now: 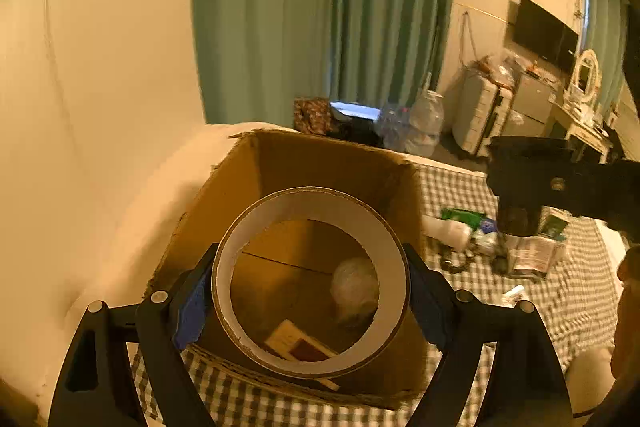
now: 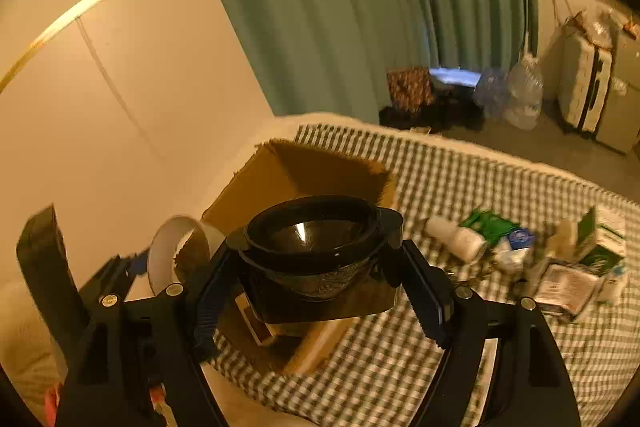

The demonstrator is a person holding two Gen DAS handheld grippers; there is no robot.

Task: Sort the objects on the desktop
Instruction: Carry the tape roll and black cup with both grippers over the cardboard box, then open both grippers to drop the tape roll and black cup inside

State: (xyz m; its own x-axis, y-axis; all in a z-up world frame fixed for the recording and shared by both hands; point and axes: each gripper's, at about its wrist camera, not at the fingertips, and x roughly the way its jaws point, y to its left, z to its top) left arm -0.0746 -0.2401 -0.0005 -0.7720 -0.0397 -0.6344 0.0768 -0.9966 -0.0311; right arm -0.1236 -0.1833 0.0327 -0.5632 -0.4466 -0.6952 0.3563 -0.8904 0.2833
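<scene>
My left gripper (image 1: 310,303) is shut on a brown tape roll (image 1: 394,267) with a white inner ring, held above an open cardboard box (image 1: 320,163). Through the ring I see a crumpled white ball (image 1: 354,287) and a small wooden box (image 1: 292,341) inside the cardboard box. My right gripper (image 2: 320,287) is shut on a black bowl-shaped container (image 2: 312,239), held over the box's (image 2: 288,171) near right corner. The tape roll (image 2: 168,247) and the left gripper show at the left of the right wrist view.
The box stands on a green checked cloth (image 2: 460,171) over a bed. A pile of small bottles, green packets and cartons (image 2: 520,251) lies to the right of the box. A cream wall is at the left, green curtains behind.
</scene>
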